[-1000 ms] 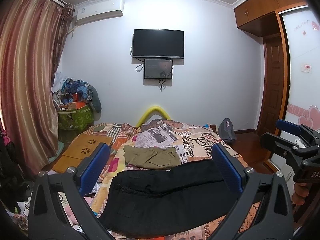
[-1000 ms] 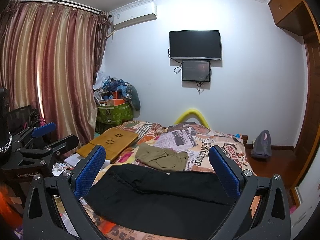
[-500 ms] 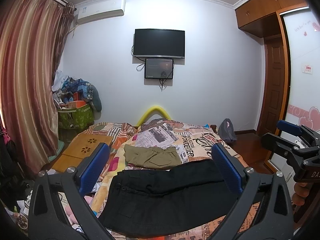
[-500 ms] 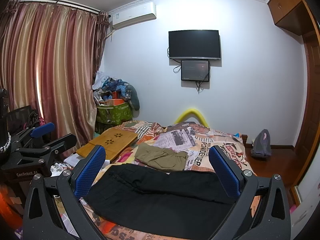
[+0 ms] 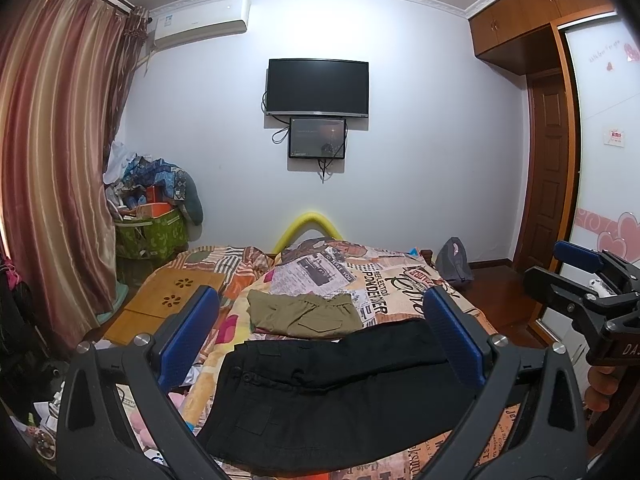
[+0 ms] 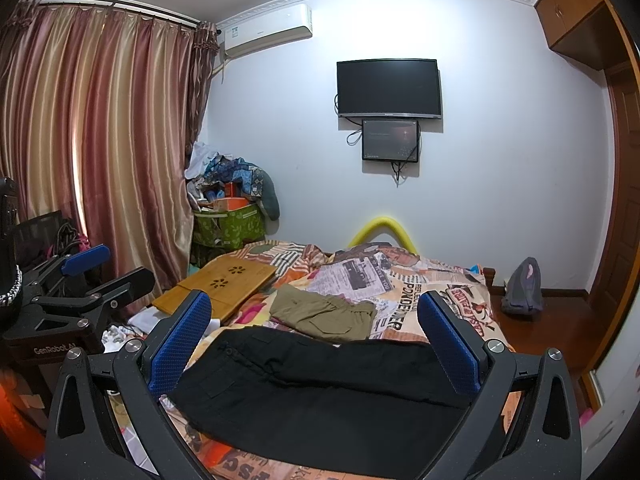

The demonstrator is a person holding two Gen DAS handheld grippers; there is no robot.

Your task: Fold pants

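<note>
Black pants (image 5: pixel 336 392) lie flat across the near end of the bed, waistband to the left; they also show in the right wrist view (image 6: pixel 328 392). Folded olive pants (image 5: pixel 304 316) lie behind them on the bed and also show in the right wrist view (image 6: pixel 324 314). My left gripper (image 5: pixel 320 340) is open and empty, held above the black pants. My right gripper (image 6: pixel 316 340) is open and empty, also above them. The right gripper shows at the right edge of the left wrist view (image 5: pixel 592 292); the left gripper shows at the left of the right wrist view (image 6: pixel 76 292).
The bed (image 5: pixel 392 280) has a newspaper-print cover. A wooden lap table (image 5: pixel 168 304) lies on its left side. A green bin of clutter (image 5: pixel 152 232) and curtains (image 5: pixel 52 180) stand left. A wardrobe (image 5: pixel 600 160) and grey bag (image 5: pixel 454 264) are at right. A TV (image 5: pixel 318 86) hangs ahead.
Both views have shifted very slightly. The pants and both grippers stay as they were.
</note>
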